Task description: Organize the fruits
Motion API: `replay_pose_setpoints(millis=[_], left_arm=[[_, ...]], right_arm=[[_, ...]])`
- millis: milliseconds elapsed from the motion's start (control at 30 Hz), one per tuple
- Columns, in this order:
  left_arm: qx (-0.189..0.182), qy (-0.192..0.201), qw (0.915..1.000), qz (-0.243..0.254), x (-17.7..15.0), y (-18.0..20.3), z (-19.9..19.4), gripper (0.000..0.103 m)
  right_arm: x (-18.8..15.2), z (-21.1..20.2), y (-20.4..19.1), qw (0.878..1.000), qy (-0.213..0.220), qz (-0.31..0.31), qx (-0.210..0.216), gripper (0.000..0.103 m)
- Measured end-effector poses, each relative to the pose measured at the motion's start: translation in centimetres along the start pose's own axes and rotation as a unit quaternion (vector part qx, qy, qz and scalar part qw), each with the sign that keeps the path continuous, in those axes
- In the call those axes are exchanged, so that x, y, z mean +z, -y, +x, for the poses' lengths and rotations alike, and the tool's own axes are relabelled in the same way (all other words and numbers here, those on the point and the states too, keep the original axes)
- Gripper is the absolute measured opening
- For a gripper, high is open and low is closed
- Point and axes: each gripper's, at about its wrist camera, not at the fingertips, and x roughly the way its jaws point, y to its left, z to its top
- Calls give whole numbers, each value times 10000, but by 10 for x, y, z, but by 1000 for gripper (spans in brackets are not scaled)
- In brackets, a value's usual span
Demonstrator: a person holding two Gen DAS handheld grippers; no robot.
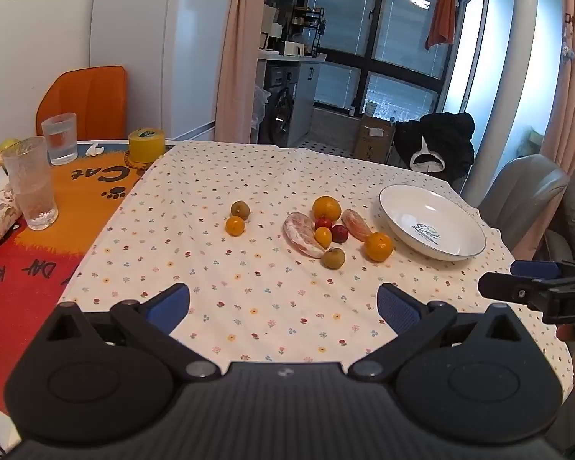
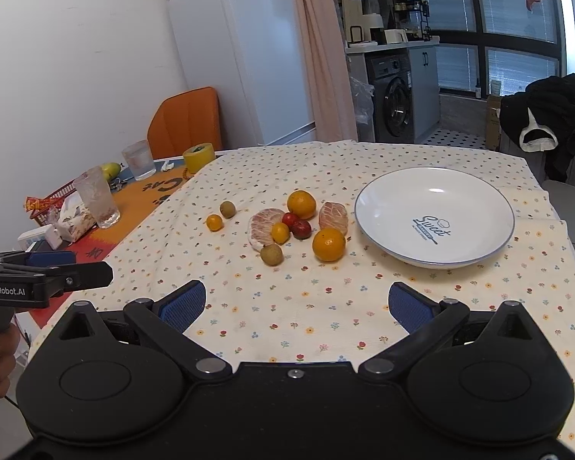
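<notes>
**Both tools wide and empty; fruit loose on the counter**

Your left tool has its blue pads spread wide with nothing between them. Your right tool stands the same: wide apart, empty. Both hang above the near part of the flowered cloth that covers the counter, touching no fruit.

Ahead of your right tool, slightly left of its centre line, lies the main cluster: a near orange, a far orange, two peeled pomelo segments and, two small red fruits, a small yellow fruit and a brownish-green one. They sit close together, several touching. Further left, apart from the cluster, sit another small orange fruit and a brownish-green fruit, just beside each other.

The white plate, marked "Sweet", sits ahead and right of your right tool, just beside the near orange, with no fruit in it.
</notes>
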Motion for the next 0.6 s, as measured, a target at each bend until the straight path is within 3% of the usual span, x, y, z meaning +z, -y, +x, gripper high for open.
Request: replay_pose_setpoints(millis=[600], left_arm=[[-15, 42, 10000, 13, 1, 1, -1, 103]], right_arm=[[2, -1, -2, 9999, -12, -49, -131, 103]])
